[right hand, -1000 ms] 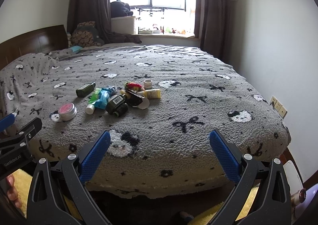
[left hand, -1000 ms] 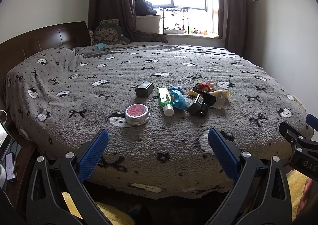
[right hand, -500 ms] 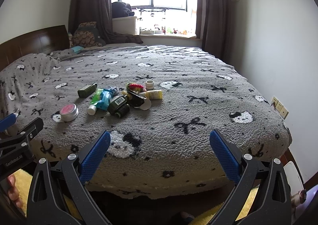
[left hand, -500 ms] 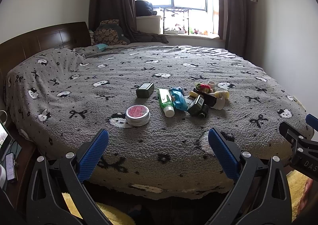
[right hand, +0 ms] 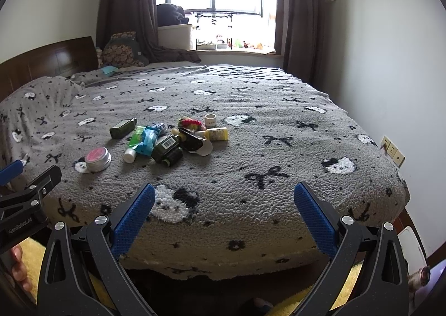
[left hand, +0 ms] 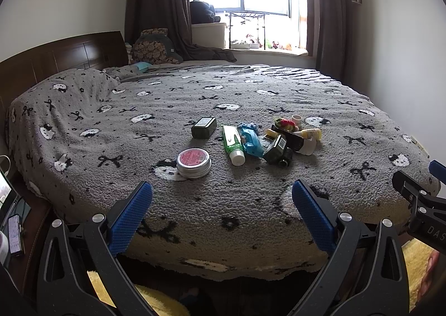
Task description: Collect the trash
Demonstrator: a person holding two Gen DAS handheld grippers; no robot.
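Left gripper (left hand: 221, 205): hanging off the foot edge of the bed, blue-padded fingers (left hand: 131, 215) spread wide with nothing between them.
Right gripper (right hand: 224, 208): also hanging off the foot edge, its blue fingers (right hand: 313, 218) splayed apart and holding nothing; in the left wrist view part of it is showing at 3 o'clock.
Bed (left hand: 278, 93): wearing a grey fleece cover printed with black bows and white cat faces, filling most of both views.
Trash pile: lying in a loose cluster on the cover, at about 12 o'clock from the left gripper and 11 o'clock from the right one, well apart from both.
Round tin (left hand: 194, 162): sitting nearest the left gripper, pink label facing up, apart from the rest of the cluster.
Dark green flat bottle (left hand: 204, 127): lying alone at 12 o'clock from the tin.
Green tube (left hand: 232, 143): lying with its white cap pointing towards the grippers, touching the blue packet (left hand: 251, 141) beside it.
Dark green bottle (left hand: 275, 146): lying on its side with a barcode label up, black cap (left hand: 285, 158) facing the foot of the bed.
Yellow tube (left hand: 310, 133): resting at the 3 o'clock end of the pile.
Small white cup (left hand: 297, 120): standing upright at the far side, just beside a red and yellow bundle (left hand: 285, 123).
Phone (left hand: 14, 235): lying at 9 o'clock low in the left wrist view, screen lit.
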